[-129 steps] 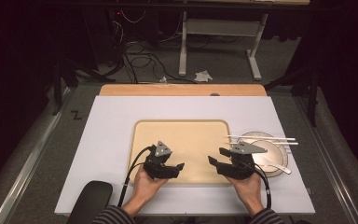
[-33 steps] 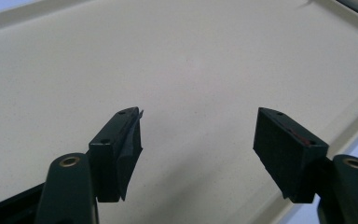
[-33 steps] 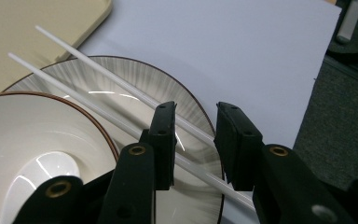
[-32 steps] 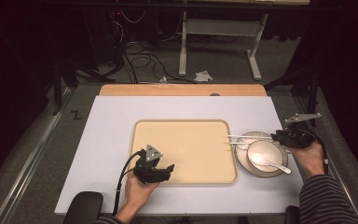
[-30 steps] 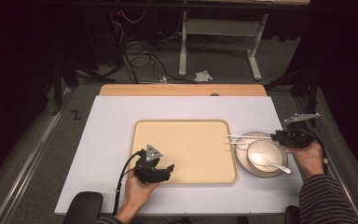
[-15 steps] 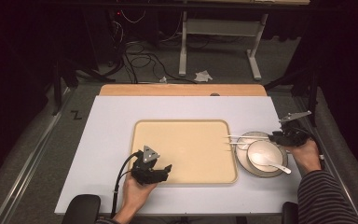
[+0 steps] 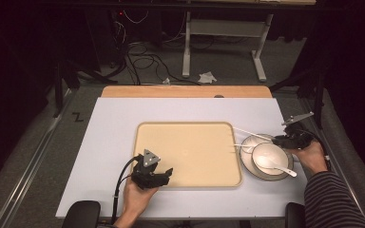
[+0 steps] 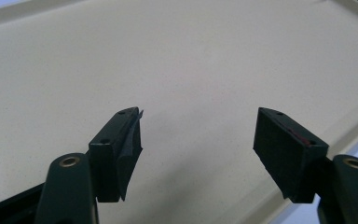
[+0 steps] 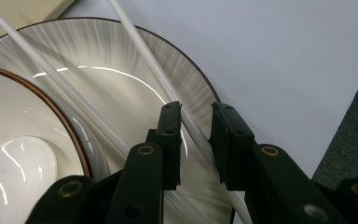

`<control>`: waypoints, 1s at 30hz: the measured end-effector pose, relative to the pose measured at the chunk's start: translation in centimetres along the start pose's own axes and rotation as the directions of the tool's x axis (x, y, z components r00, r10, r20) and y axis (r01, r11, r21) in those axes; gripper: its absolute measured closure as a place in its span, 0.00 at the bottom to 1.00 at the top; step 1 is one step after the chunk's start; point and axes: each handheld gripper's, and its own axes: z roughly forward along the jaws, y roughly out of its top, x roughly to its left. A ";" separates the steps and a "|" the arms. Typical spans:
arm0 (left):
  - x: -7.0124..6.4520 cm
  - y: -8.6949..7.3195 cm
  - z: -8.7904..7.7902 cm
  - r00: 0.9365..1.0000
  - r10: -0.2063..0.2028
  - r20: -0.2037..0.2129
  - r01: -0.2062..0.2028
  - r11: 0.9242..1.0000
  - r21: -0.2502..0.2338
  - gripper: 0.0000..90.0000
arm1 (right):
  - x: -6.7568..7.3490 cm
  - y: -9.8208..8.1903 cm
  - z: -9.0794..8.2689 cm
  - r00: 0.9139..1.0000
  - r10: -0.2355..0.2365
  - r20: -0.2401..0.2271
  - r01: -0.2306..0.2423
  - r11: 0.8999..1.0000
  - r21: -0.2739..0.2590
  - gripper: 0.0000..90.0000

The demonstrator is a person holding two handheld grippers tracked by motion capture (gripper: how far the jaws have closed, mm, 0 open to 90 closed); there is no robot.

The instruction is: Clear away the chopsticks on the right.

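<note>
The right gripper (image 9: 196, 135) has its jaws narrow, w/ one long white plastic chopstick (image 9: 142, 53) running between them. The jaws have just been closing, but a small gap seems to remain on each side, so I judge the pads are not pressing yet. A second white chopstick (image 9: 51, 70) lies just beside, to the left in the right gripper view. Both sticks rest across the rim of the round grey striped plate with brown edge (image 9: 121, 70), so their ends stand a bit off the counter (image 7: 123, 123); probably this is why the gripper comes in low at the plate's edge, where there is room under the stick. On the plate sits a white ceramic bowl (image 7: 269, 156) w/ a white soup spoon (image 7: 275, 165) in it.

In the high view the right hand (image 7: 311, 156) is at the far right side of the counter, the wrist bent inward, and the gripper is pointing toward the plate.

The left gripper (image 8: 198, 140) is wide open and holds nothing. It hovers low over the near left corner of the beige rectangular plastic tray (image 7: 190, 142), w/ the left hand (image 7: 138, 197) behind it near the counter's front edge, approx. in a waiting pose.
</note>
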 end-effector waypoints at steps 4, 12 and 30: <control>0.1 -0.1 -0.2 1.000 -0.006 -0.007 0.006 1.000 -0.001 0.36 | -0.1 0.1 0.3 1.000 -0.013 -0.015 0.013 1.000 0.018 0.84; 0.2 -0.3 -0.3 1.000 -0.010 -0.013 0.010 1.000 0.000 0.36 | -0.2 0.1 0.6 0.998 -0.023 -0.052 0.025 0.999 0.036 0.88; 0.3 -0.6 -0.4 1.000 -0.022 -0.019 0.022 1.000 -0.001 0.36 | -0.5 0.2 1.0 0.995 -0.054 -0.085 0.060 0.996 0.066 0.95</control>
